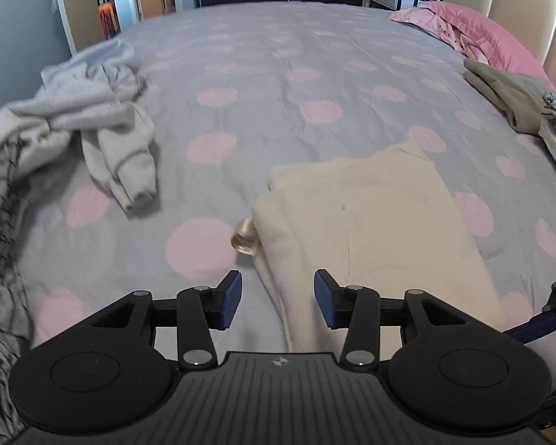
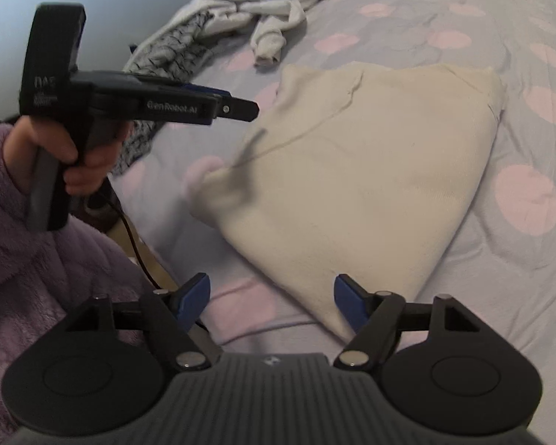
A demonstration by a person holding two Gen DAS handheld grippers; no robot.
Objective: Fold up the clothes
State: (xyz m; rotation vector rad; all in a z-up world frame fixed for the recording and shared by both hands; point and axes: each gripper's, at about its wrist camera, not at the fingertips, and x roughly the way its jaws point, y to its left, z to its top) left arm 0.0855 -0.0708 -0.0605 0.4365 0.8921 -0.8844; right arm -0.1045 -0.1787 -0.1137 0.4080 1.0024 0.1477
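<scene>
A cream garment (image 1: 367,215) lies folded flat on the bed; it also shows in the right wrist view (image 2: 359,185). A small metallic part (image 1: 245,239) sticks out at its left edge. My left gripper (image 1: 277,298) is open and empty, just above the garment's near left edge. My right gripper (image 2: 272,302) is open and empty over the garment's near corner. The left gripper also shows from the side in the right wrist view (image 2: 241,109), held in a hand above the bed.
A crumpled pale grey garment (image 1: 103,111) lies at the left, next to a dark patterned one (image 1: 0,222). A taupe garment (image 1: 507,92) and pink pillows (image 1: 474,29) are at the right. The bedspread (image 1: 263,85) is grey with pink dots.
</scene>
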